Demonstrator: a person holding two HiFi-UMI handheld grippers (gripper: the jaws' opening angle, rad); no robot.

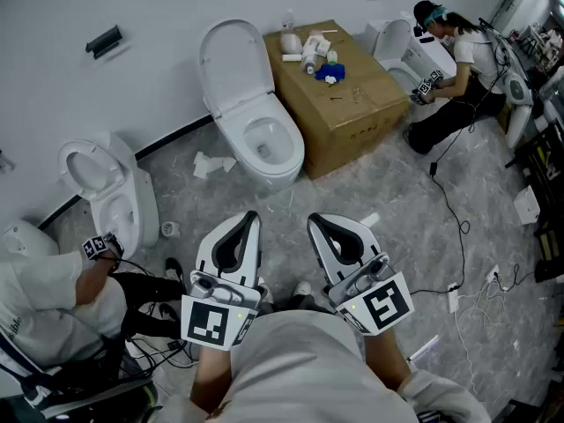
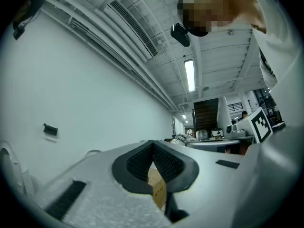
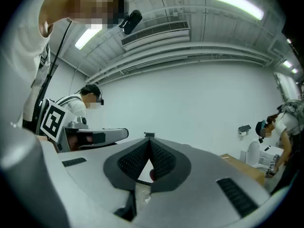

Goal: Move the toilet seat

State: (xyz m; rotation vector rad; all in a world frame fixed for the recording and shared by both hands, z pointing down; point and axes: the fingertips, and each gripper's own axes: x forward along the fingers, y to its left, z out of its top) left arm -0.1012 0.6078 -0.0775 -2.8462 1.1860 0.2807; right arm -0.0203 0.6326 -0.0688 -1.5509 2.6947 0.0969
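Close in at the person's body, the left gripper and the right gripper are held side by side over the grey floor, pointing roughly level. In both gripper views the ribbed pads meet at the tip, so each pair of jaws is closed with nothing between them.

Beyond them, well apart from either gripper, stands the white toilet, with scraps of paper on the floor to its left and a cardboard box just beside it on the right. The toilet seat is tipped up against the wall, leaving the bowl open. I cannot tell whether lid and ring are separate pieces.

The seat is likely stiff moulded plastic: light, smooth and rather slippery, and hinged at the back, so it should swing only on that arc. The free front edge, farthest from the hinge, looks like the best hold. The jaws would have to open first, and the seat should be lowered under control, not dropped onto the ceramic.
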